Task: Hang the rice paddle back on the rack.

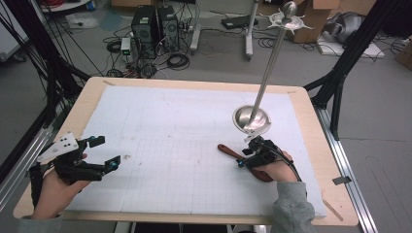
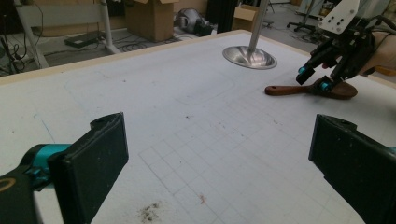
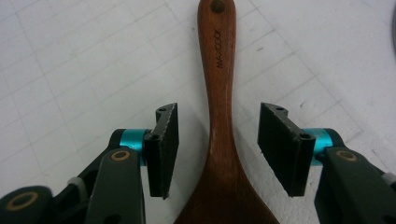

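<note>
Step in hand: the right claw stands over the wooden spatula, one jaw on each side of the neck where the handle widens into the blade. I judge this is the moment of taking hold.
Right claw state: not yet clenched; a gap shows between each pad and the wood.
Left claw state: the left claw is released, jaws wide apart, hovering above the bare tabletop, well apart from the spatula.
Next move: it seems the jaws must come together squarely on the narrow neck, centred, so the wood does not twist out.
Where the spatula is: flat on the tabletop, near the metal stand, not touching it.
Look of the spatula: reddish-brown, smooth, a hole at the handle end, small printed letters.
</note>
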### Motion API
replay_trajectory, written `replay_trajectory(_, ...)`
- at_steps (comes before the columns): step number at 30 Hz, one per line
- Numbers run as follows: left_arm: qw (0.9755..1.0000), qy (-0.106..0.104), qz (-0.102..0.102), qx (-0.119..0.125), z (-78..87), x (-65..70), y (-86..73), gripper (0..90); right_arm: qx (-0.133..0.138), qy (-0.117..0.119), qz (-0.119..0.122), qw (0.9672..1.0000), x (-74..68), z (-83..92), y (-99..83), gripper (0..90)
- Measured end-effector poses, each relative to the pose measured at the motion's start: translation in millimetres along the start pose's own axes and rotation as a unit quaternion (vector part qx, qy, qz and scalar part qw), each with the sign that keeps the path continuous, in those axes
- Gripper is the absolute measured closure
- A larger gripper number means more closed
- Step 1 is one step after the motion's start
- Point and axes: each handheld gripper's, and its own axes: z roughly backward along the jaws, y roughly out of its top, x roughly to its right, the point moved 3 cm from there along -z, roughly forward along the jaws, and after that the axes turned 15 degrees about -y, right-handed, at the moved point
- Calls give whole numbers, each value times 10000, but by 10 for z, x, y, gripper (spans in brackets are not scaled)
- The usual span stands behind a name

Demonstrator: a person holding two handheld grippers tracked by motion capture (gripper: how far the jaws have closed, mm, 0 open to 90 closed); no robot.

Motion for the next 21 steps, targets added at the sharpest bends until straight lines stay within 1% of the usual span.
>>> replay_trajectory(1,10000,8,20,5,0,-2,-3,52,-59,-10,19,10000,1,-13,-8,507)
replay_trajectory(7,10000,1,27,-27,-4,-6,-12,51,-115,-8,63,9999,1,-33,-10,522)
replay_trajectory(10,10000,5,17,-19,-3,-2,-9,51,-126,-1,11,9999,0,-40,-11,528)
replay_trajectory(13,10000,2,23,-14,-2,0,-9,52,-135,-22,31,9999,0,-37,-12,536)
replay_trajectory(17,10000,7,15,-25,3,-7,-11,51,-153,-82,48,9998,-2,-38,-11,571)
replay_trajectory(21,10000,9,36,-26,4,-11,-17,51,-171,-148,96,9997,-12,-36,-10,577)
